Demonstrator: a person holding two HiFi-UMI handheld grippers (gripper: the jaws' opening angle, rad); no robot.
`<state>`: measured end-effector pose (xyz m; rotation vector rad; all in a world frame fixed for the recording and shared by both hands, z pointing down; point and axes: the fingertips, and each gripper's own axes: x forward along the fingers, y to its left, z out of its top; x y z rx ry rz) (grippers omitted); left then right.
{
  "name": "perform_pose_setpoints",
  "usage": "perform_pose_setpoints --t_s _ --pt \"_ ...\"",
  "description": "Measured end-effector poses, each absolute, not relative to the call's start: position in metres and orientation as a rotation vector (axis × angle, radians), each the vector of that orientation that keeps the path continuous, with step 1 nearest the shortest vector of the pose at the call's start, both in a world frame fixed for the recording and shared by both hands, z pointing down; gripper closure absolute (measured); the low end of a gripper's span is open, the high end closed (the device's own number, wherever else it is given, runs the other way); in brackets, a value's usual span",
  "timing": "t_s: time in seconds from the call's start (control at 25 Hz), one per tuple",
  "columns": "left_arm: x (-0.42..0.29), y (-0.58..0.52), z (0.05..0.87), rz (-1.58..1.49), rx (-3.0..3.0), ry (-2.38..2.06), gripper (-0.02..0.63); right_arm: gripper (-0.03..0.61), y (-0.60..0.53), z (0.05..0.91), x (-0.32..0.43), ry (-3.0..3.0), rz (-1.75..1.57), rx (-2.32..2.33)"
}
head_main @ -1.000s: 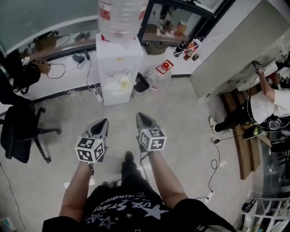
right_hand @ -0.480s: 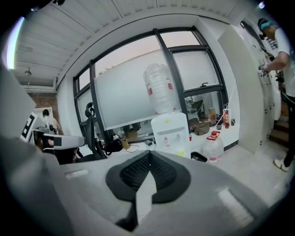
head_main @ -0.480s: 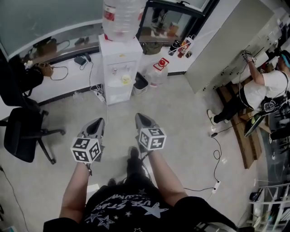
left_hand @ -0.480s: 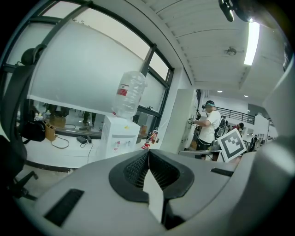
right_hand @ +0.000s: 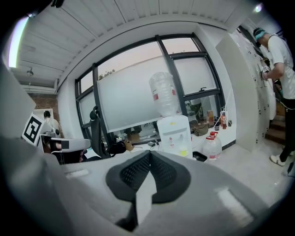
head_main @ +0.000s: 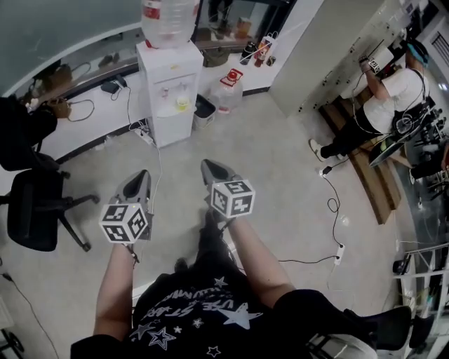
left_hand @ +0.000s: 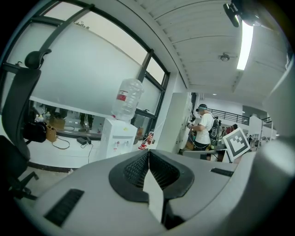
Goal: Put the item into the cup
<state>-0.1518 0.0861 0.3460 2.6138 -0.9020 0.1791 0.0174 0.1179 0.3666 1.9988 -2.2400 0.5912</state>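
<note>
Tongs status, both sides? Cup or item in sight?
Left tongs shut, empty. Right tongs shut, empty. No cup or item in any view. Water dispenser ahead, office chair off left.

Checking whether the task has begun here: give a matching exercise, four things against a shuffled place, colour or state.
1 left gripper
2 water dispenser
3 office chair
4 other person

A black, at head view's left edge
B jaws shut, nothing between
C white, bottle on top
D standing at head view's upper right

Pairs: 1-B, 2-C, 3-A, 4-D
</note>
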Motion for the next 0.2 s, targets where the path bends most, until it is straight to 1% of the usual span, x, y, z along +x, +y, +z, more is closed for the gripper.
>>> perform_pose_setpoints --t_s 0.2 --pt "-0.17 0.105 0.334 0.177 2.656 -0.846 0.606 0.578 0.136 0.359 -0.004 -2.226 0.548 2.003"
